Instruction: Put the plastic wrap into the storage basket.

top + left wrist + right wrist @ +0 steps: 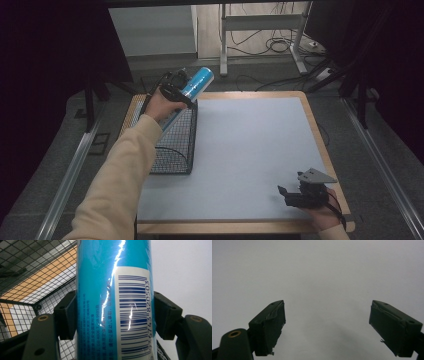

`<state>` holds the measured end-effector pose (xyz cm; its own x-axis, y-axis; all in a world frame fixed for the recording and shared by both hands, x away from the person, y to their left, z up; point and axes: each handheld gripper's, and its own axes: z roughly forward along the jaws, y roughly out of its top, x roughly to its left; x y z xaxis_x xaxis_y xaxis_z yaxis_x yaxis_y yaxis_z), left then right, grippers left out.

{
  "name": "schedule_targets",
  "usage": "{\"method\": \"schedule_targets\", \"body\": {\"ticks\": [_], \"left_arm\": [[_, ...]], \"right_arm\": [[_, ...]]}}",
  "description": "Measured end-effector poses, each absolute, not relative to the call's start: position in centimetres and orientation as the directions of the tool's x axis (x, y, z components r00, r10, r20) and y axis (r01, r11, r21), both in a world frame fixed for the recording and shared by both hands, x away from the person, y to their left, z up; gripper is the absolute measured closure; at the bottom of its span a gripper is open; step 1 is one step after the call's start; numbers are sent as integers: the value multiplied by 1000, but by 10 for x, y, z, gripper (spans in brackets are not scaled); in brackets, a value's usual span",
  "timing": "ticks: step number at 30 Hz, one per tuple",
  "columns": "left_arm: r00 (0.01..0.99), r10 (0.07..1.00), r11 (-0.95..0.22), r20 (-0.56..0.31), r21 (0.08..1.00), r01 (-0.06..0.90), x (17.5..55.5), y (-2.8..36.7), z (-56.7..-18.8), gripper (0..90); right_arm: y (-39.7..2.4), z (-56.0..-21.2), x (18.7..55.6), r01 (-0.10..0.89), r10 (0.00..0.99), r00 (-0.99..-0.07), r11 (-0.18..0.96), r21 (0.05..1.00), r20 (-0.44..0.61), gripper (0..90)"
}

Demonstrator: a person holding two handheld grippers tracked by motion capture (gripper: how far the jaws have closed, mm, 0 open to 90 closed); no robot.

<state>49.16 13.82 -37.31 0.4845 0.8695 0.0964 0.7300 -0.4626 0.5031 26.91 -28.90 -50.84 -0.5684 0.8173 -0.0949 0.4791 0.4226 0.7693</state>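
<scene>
Nearest to us in the high view, our right claw (pixel 287 195) rests low on the grey surface (pixel 250 150) at its near right corner. In the right gripper view its jaws stand wide apart with nothing between them, just bare grey mat ahead.

Farther off on the left, our left claw (pixel 179 92) is clamped on a blue can (pixel 192 89). In the left gripper view the can (pixel 113 300) stands between the two pads (pixel 66 315), pressed from both sides, its barcode label facing the camera. In the high view the can lies tilted, its capped end pointing up and away from us, its lower end hidden behind the hand (pixel 160 107).

The can is held above the far end of a black wire basket (pixel 175 145), which sits on the left edge of the surface. In the left gripper view the basket's mesh (pixel 30 272) shows behind and to the left of the can. Whether the can touches the rim we cannot tell.
</scene>
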Motion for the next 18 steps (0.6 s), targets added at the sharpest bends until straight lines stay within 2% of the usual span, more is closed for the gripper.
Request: {"method": "schedule_targets", "body": {"ticks": [18], "left_arm": [[465, 880, -459, 99, 428, 778, 518, 147, -411, 316]], "right_arm": [[-289, -511, 270, 489, 820, -564, 423, 763, -94, 137]]}}
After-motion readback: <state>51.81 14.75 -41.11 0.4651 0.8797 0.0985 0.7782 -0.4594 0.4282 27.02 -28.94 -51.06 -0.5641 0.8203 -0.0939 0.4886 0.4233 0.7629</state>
